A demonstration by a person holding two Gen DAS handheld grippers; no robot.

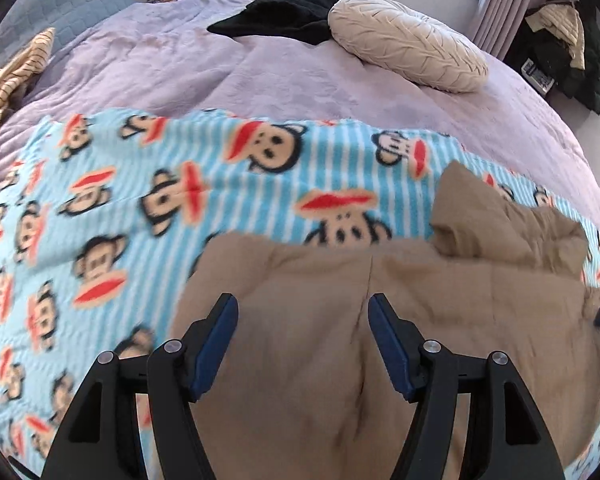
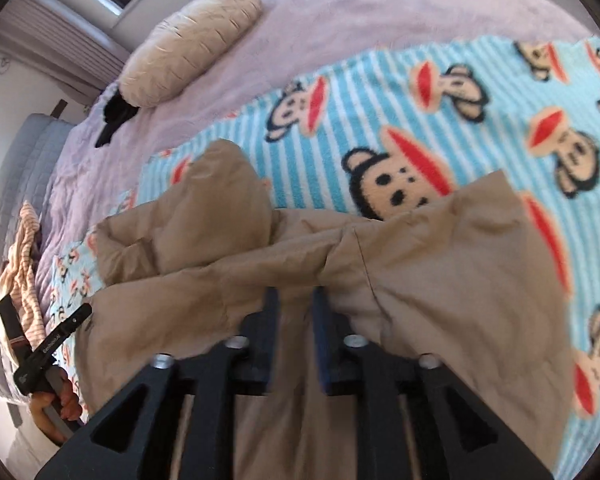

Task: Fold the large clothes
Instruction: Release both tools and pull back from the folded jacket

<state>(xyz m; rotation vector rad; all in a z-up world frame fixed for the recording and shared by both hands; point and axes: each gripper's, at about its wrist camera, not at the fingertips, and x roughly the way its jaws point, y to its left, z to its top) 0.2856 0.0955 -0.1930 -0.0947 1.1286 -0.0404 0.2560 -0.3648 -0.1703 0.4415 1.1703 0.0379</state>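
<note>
Below both parted claws — tan garment (image 1: 380, 320) on monkey-print blanket (image 1: 100, 200)

The left gripper (image 1: 303, 312), jaws apart, hangs over a seemingly padded tan garment (image 1: 380, 320).

you are looking at one big tan piece of clothing (image 1: 380, 320). it is soft and a bit puffy, and it lies spread out on the blue striped monkey blanket (image 1: 140, 200) on the bed. a thin dark seam runs down its middle. most of it lies flat, with a few soft wrinkles. at its far edge, one part (image 1: 480, 216) is bunched up and folded back on itself in a lumpy heap. you can see blanket on both sides of it.
</note>
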